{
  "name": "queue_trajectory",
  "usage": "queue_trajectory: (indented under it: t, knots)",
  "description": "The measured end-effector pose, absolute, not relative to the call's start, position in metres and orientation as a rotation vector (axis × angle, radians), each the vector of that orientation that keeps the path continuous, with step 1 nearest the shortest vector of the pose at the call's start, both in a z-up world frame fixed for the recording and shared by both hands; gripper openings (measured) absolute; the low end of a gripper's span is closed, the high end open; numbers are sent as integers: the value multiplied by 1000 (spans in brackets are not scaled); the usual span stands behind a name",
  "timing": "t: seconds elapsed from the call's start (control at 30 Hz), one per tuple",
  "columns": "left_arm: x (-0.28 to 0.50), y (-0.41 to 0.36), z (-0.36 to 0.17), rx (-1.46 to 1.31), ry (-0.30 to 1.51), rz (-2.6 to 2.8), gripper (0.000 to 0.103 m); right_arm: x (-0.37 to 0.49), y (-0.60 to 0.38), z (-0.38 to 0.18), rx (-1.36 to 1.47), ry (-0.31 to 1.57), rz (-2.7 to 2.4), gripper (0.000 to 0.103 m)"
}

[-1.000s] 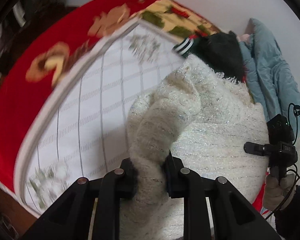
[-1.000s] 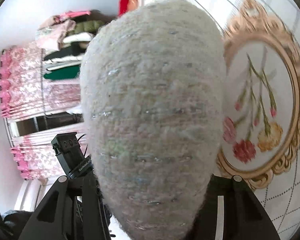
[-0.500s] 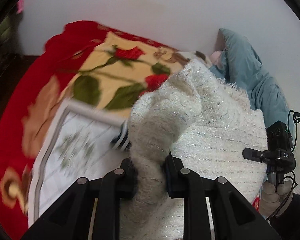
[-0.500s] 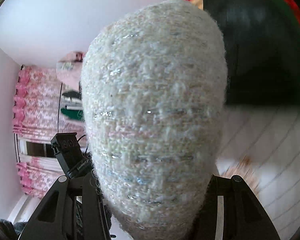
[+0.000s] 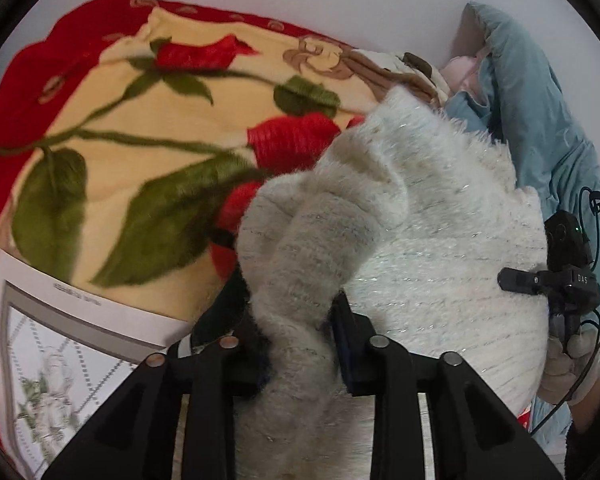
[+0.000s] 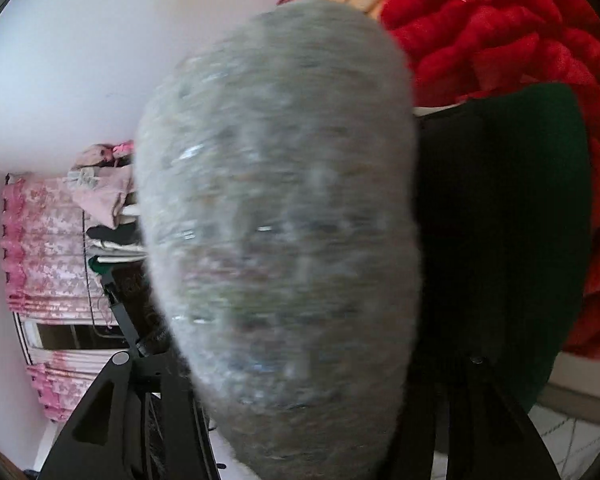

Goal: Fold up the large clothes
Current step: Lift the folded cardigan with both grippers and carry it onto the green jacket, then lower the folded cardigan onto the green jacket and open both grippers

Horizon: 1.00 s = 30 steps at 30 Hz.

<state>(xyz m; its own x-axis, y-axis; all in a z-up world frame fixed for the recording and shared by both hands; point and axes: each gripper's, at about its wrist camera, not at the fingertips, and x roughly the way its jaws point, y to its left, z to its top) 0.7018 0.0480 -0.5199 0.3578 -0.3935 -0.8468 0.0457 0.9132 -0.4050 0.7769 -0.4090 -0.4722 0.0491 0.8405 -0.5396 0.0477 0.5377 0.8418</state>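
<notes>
A: Where is the fluffy white sweater (image 5: 440, 248)?

B: It hangs over the bed, above the rose blanket (image 5: 148, 152). A thick fold of it sits in the left claw (image 5: 300, 332).

A: Is that claw squeezing it?

B: Its jaws are opening now, but the pads touch the wool on both sides.

A: And the right claw (image 6: 296, 412)?

B: A big blurry lump of the sweater fills it. Those jaws are opening a little too, and the wool is jammed between them.

A: What is next to the sweater?

B: A blue coat (image 5: 540, 120) lies just beside it by the wall. A dark green garment (image 6: 512, 240) lies behind it on the blanket.
</notes>
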Motion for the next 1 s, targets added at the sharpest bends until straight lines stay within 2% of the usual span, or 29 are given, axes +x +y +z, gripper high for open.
queue_trajectory:
  t: [0.1, 0.2, 0.23, 0.3, 0.33, 0.37, 0.4, 0.5, 0.67, 0.77, 1.0]
  knots:
    - [703, 49, -517, -342, 1178, -260, 37, 780, -421, -493, 847, 1407, 711, 61]
    - [700, 45, -497, -299, 1174, -210, 43, 772, -408, -475, 763, 1422, 657, 77]
    - [695, 43, -485, -268, 1163, -182, 48, 770, -401, -459, 661, 1423, 609, 88]
    - [689, 42, -468, -229, 1124, -139, 66, 764, -390, -436, 503, 1442, 525, 103]
    - [688, 43, -463, -212, 1110, -121, 85, 760, -385, -424, 428, 1433, 485, 103]
    - [683, 42, -454, -192, 1091, -104, 97, 753, -380, -409, 366, 1408, 446, 103]
    - [678, 41, -447, -165, 1078, -87, 99, 744, -373, -395, 289, 1391, 393, 103]
    - [657, 35, -424, -79, 1030, -22, 100, 715, -356, -360, 59, 1303, 156, 103]
    - [616, 29, -388, -17, 956, 31, 102, 640, -305, -317, -122, 1178, -74, 103]
    - [581, 29, -359, -10, 936, 33, 102, 593, -308, -294, -124, 1129, -126, 103]
    - [492, 35, -281, -1, 872, 6, 102, 472, -267, -193, -123, 1018, -194, 103]
